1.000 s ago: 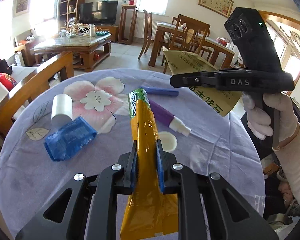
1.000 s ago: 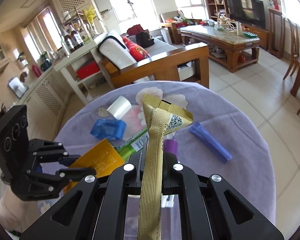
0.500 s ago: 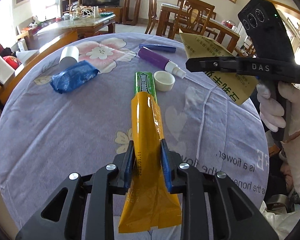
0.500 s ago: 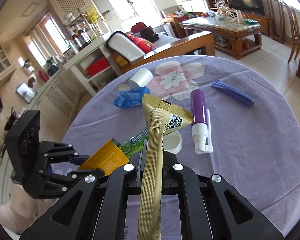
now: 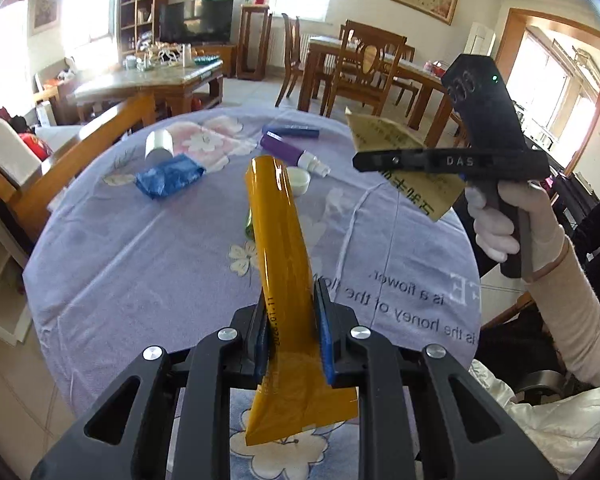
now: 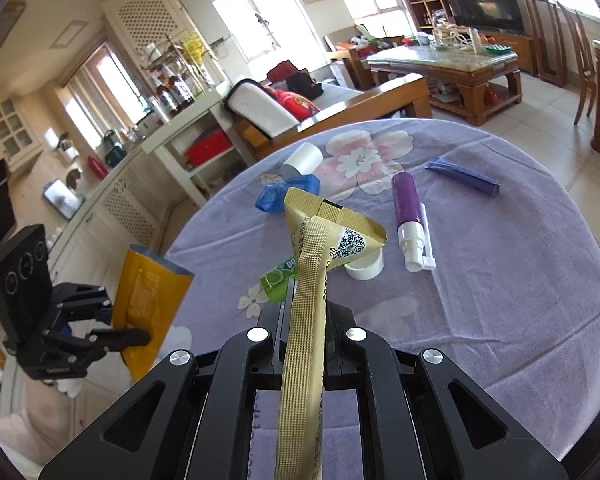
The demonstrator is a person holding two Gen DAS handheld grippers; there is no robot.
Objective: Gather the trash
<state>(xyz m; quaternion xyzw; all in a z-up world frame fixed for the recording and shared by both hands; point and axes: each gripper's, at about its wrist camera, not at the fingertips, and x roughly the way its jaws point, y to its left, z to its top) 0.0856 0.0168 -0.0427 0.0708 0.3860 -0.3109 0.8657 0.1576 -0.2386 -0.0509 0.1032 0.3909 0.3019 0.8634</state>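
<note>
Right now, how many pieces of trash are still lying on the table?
6: white roll and blue wrapper at the far left, purple spray bottle and purple tube to the right, white cap and green gum pack nearest. More may be hidden.

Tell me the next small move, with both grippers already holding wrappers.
Probably carry both loads off the table to wherever trash goes; no bin shows in either view. The left gripper is shut on the orange wrapper, the right gripper on the gold wrapper, so neither can pick up more. The blue packet and purple bottle wait on the table.
</note>
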